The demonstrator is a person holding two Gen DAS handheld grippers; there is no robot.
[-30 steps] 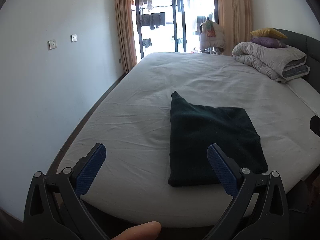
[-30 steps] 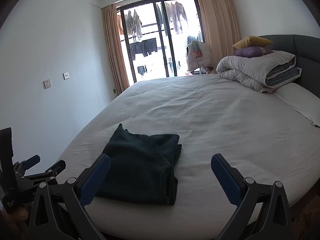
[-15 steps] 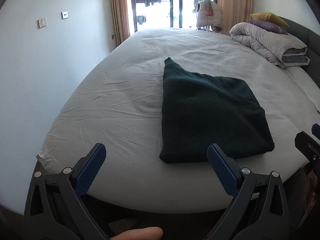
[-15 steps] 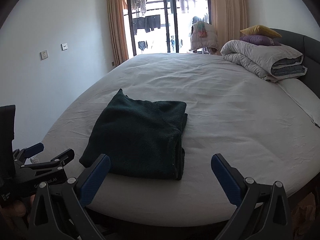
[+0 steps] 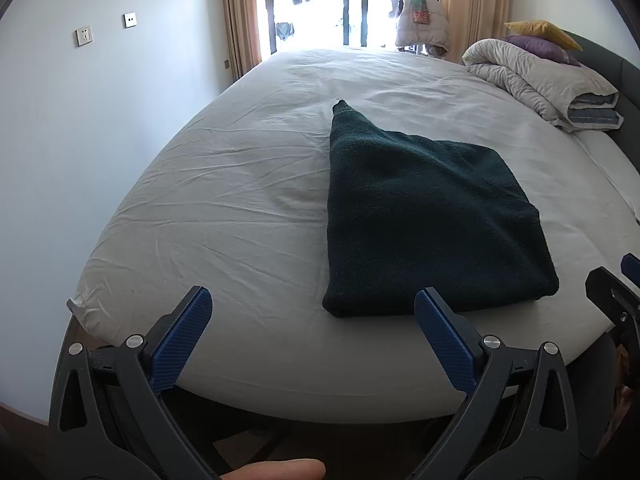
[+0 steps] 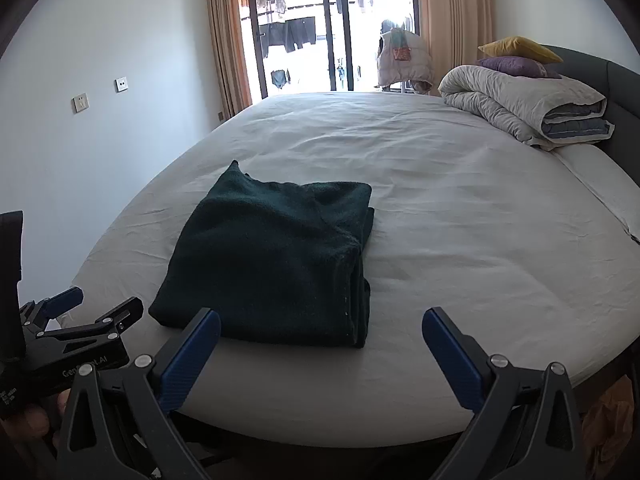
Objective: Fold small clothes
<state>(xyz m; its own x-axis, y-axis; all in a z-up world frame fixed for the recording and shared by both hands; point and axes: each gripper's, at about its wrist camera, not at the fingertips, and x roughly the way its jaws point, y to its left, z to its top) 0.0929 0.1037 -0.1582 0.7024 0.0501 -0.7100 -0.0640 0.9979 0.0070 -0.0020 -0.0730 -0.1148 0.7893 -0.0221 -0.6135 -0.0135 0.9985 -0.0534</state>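
The dark green garment [image 5: 424,216] lies folded on the white bed [image 5: 240,200] near its front edge (one corner pokes out behind); the left gripper [image 5: 312,320] and right gripper [image 6: 320,332] hang before it, jaws wide, holding nothing.

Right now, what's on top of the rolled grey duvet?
Two pillows sit on the duvet: a yellow pillow above a purple pillow. What the pillows cover of the duvet is hidden.
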